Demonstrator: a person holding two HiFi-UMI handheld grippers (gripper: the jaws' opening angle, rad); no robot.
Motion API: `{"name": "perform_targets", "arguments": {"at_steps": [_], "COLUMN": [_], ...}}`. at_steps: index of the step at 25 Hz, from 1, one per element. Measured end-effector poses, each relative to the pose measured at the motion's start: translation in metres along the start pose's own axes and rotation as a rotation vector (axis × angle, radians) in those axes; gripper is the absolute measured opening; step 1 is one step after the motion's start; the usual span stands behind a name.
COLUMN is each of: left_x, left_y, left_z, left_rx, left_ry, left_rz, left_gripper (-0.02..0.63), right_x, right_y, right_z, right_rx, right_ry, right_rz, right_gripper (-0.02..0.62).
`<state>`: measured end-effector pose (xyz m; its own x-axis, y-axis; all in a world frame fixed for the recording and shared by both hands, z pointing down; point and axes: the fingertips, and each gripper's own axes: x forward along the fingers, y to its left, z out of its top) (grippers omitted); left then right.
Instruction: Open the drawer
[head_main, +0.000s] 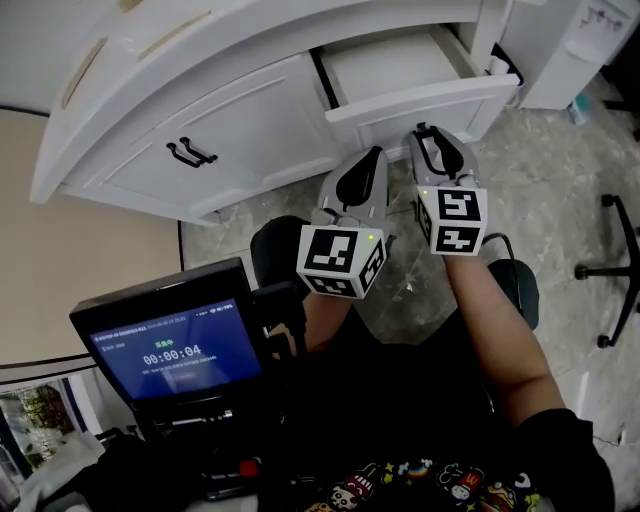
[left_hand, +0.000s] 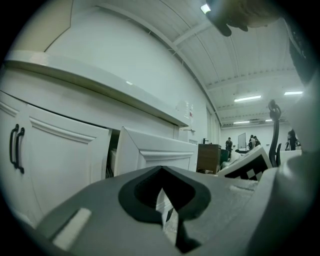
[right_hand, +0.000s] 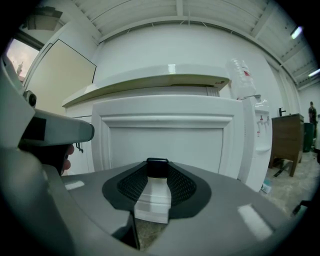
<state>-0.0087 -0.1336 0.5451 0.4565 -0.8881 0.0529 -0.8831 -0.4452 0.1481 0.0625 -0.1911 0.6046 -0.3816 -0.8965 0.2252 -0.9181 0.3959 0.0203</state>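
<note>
A dark screen (head_main: 172, 352) showing a timer sits lower left. Black handles (head_main: 190, 152) mark the white cupboard door (head_main: 250, 110). A black chair base (head_main: 612, 268) stands on the stone floor (head_main: 545, 190).

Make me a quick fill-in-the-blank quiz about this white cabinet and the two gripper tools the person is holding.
1. The drawer of the white cabinet stands ___.
2. The right gripper has its jaws closed on the drawer's ___ handle.
3. The left gripper has its jaws together and holds ___.
4. The cabinet door left of the drawer carries ___ black door handles.

Missing words: open; black; nothing; two.
</note>
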Motion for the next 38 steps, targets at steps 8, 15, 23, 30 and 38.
{"name": "perform_targets", "arguments": {"at_steps": [8, 15, 23, 30, 38], "left_x": [0.007, -0.012, -0.025, -0.03, -0.036], "left_y": [0.015, -0.006, -0.034, -0.049, -0.055], "left_z": [-0.006, 0.039, 0.177, 0.293, 0.39], "left_rx": [-0.036, -0.057, -0.046, -0.038, -0.04], "left_ry": [0.033, 0.102, 0.11, 0.09, 0.099], "left_rz": [-0.031, -0.058, -0.056, -0.034, -0.034], "left_gripper": [0.0, 0.0, 0.0, 0.001, 0.001], "right_x": [-0.006, -0.054, -0.112, -0.152, -0.178], "right_y": [0.005, 0.015, 0.016, 0.013, 0.016], "right_z": [0.002, 0.053, 0.185, 0.305, 0.411], "right_rx": [-0.017, 0.03, 0.051, 0.052, 0.031], "right_ry": [-0.019, -0.021, -0.014, -0.033, -0.046], "right_rz": [-0.063, -0.069, -0.086, -0.066, -0.083], "right_gripper": [0.136, 0.113, 0.023, 0.021, 0.021]}}
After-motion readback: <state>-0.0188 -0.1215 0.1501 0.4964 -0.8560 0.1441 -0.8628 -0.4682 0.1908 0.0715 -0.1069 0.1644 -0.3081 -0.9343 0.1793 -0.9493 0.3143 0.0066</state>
